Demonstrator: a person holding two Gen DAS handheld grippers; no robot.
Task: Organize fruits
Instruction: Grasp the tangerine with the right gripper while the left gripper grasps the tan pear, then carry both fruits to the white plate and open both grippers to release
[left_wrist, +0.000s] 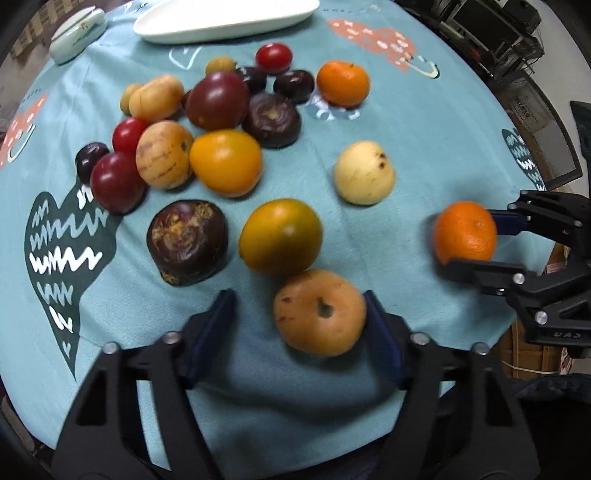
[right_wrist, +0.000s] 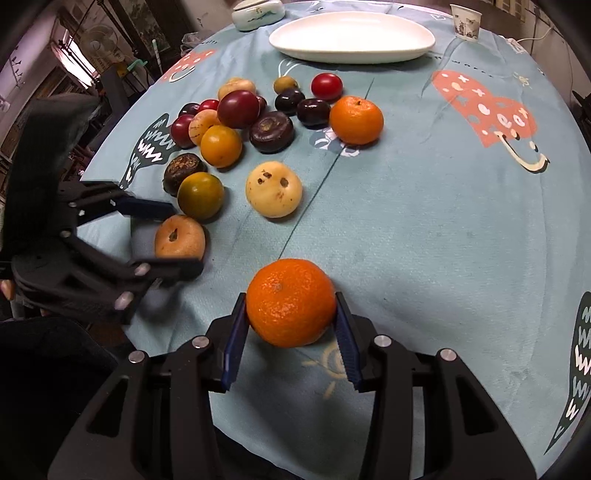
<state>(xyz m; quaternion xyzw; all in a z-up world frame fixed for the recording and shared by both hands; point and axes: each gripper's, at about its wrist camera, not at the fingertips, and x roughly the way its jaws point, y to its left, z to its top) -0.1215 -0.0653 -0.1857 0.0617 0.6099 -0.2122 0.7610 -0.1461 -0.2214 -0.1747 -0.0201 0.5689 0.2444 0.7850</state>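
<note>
Several fruits lie on a round table with a light blue cloth (left_wrist: 424, 147). My right gripper (right_wrist: 291, 332) is shut on an orange mandarin (right_wrist: 290, 302); it also shows in the left wrist view (left_wrist: 464, 232). My left gripper (left_wrist: 299, 325) is open around a tan brown fruit (left_wrist: 319, 312), which touches the right finger; a gap stays on the left. The same fruit shows in the right wrist view (right_wrist: 180, 236). A white oval plate (right_wrist: 351, 37) sits at the far side.
A pale yellow fruit (right_wrist: 274, 189), a second mandarin (right_wrist: 356, 119), a green-orange fruit (left_wrist: 280, 236) and a dark purple one (left_wrist: 187, 242) lie nearby. A cluster of several red, purple and yellow fruits (left_wrist: 218, 129) fills the left. A lidded ceramic dish (right_wrist: 258, 13) and cup (right_wrist: 466, 20) stand far back.
</note>
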